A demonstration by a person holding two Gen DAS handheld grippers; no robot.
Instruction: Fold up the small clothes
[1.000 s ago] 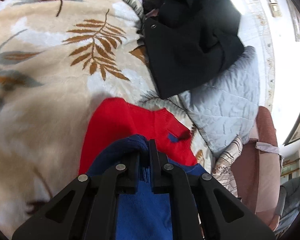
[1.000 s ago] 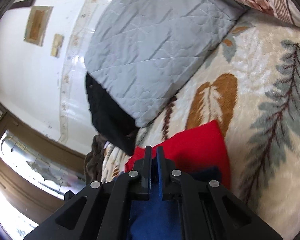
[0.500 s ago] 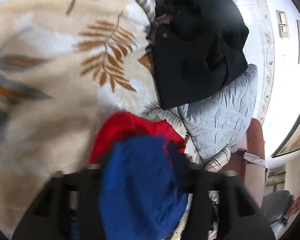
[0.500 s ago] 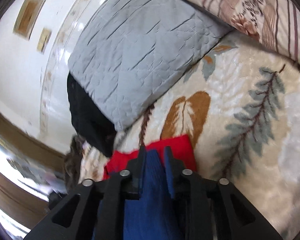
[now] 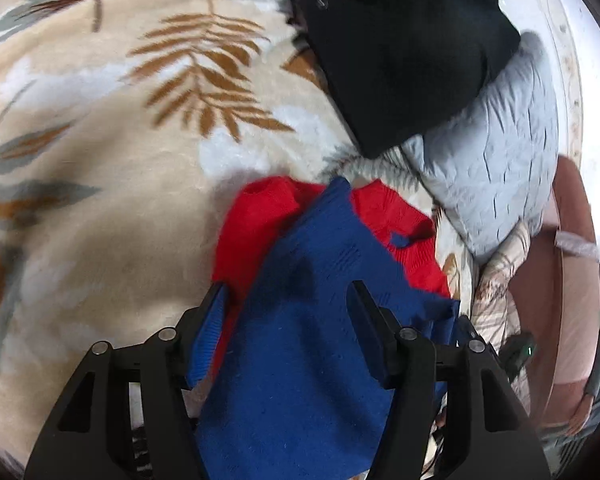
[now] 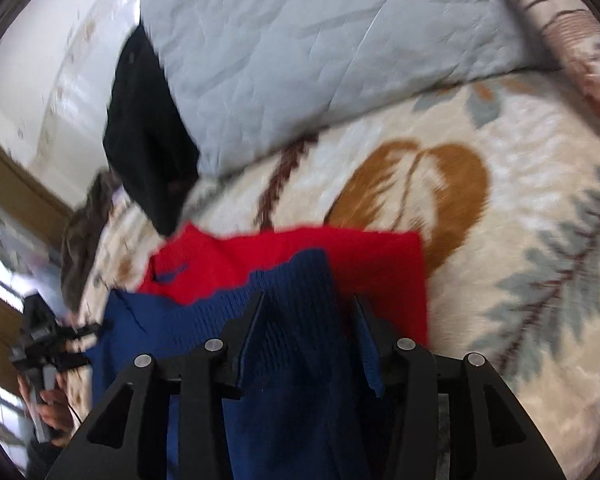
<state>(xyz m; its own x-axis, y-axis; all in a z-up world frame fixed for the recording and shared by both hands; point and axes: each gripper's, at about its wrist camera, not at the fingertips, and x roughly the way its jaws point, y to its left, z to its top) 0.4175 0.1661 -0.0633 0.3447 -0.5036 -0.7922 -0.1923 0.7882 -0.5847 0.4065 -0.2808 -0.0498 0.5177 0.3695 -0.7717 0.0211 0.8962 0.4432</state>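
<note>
Both my left gripper (image 5: pixel 290 294) and right gripper (image 6: pixel 308 304) spread wide, gripping nothing; blue knit (image 5: pixel 300 344) draped between fingers, probably loose. Risk: it snags on withdrawal, dragging crooked over red knit (image 6: pixel 372 252)

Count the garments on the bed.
3 clear: blue knit between the open jaws of both grippers, lying on the red knit; black garment against the grey pillow. More may be piled behind it.

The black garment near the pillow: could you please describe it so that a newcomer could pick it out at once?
Start at the cream plush blanket with leaf prints and go to its far edge, where a pale grey quilted pillow lies. The black knit garment is heaped there, overlapping the pillow's end. It is the only black cloth, lying well apart from the red and blue knitted garment by the grippers.
</note>
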